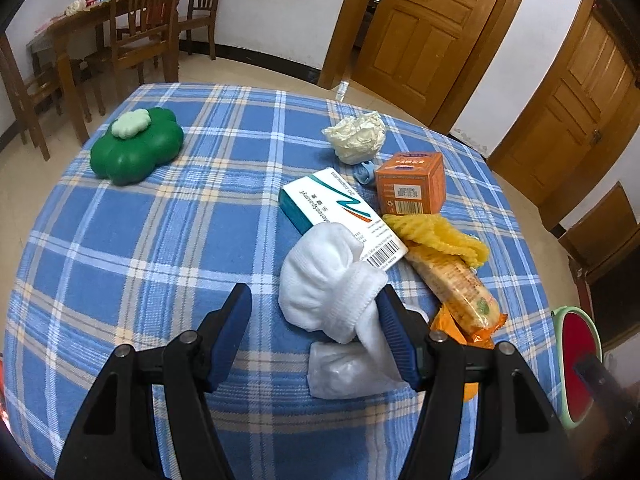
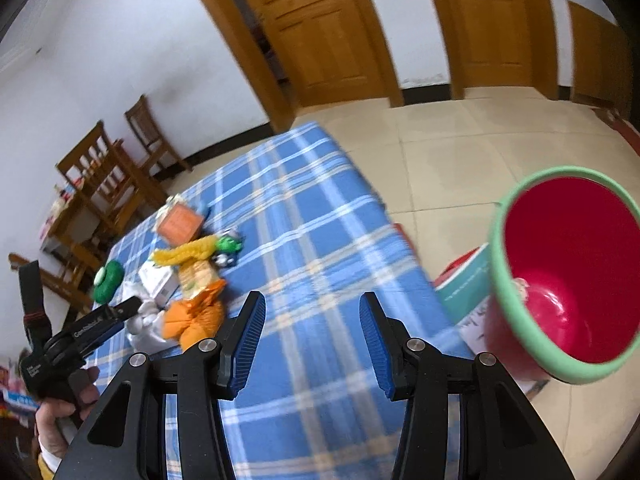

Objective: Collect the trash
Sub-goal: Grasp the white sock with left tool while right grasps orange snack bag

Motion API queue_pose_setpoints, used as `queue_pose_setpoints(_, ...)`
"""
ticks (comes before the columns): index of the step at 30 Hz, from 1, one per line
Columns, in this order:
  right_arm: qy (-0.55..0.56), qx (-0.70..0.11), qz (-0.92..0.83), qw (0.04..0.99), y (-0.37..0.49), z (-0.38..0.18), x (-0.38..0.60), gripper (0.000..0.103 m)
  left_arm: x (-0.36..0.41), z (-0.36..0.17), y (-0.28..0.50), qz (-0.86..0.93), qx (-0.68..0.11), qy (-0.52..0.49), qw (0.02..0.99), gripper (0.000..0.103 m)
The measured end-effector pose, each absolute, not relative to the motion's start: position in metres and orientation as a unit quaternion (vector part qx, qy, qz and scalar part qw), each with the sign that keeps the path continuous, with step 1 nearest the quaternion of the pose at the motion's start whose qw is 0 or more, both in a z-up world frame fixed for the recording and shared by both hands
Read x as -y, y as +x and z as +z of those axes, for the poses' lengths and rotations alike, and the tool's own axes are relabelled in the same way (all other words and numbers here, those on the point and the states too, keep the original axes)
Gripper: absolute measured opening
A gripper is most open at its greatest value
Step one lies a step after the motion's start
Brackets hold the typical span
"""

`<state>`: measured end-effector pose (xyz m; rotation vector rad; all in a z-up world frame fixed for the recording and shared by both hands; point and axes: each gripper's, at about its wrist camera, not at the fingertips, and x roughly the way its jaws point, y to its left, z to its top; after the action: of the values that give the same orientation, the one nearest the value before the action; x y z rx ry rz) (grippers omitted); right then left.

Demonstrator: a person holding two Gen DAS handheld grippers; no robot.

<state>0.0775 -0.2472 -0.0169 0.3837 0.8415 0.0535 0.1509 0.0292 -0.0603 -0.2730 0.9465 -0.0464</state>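
In the left wrist view my left gripper (image 1: 316, 312) is open just above the blue plaid table (image 1: 160, 240). A white sock (image 1: 324, 280) lies between and against its right finger (image 1: 396, 336), over a clear plastic wrapper (image 1: 344, 372). Beyond lie a white-teal medicine box (image 1: 340, 208), an orange box (image 1: 412, 184), a yellow net (image 1: 436, 236), a snack packet (image 1: 456, 284) and a crumpled tissue (image 1: 356, 136). My right gripper (image 2: 312, 332) is open and empty over the table's near edge. A red bin with a green rim (image 2: 572, 272) hangs at the right, a small piece of trash inside.
A green clover-shaped box (image 1: 136, 148) sits at the table's far left. Wooden chairs and a dining table (image 1: 132, 20) stand behind, wooden doors (image 1: 432, 32) at the back right. The left gripper (image 2: 92, 332) shows in the right wrist view. Tiled floor (image 2: 460, 152) surrounds the table.
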Motion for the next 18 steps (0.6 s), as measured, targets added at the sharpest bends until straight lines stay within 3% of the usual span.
queue_pose_setpoints(4,0.176,-0.419,0.052,0.889,0.095,-0.021,0.227,0.05,-0.032,-0.065,0.152,-0.034,-0.456,-0.144,0.878,0.063)
queue_pose_setpoints(10,0.15,-0.439,0.095,0.881,0.122,-0.027,0.19,0.05,-0.032,-0.068,0.154,-0.06,-0.455,-0.162,0.873,0.043)
queue_pose_setpoints(16,0.13,-0.453,0.124,0.873,0.141,-0.033,0.163,0.051,-0.037,-0.068,0.152,-0.073,-0.452,-0.18,0.871,0.035)
queue_pose_setpoints(18,0.124,-0.456,0.13,0.872,0.147,-0.035,0.156,0.058,-0.04,-0.067,0.152,-0.075,-0.45,-0.186,0.87,0.033)
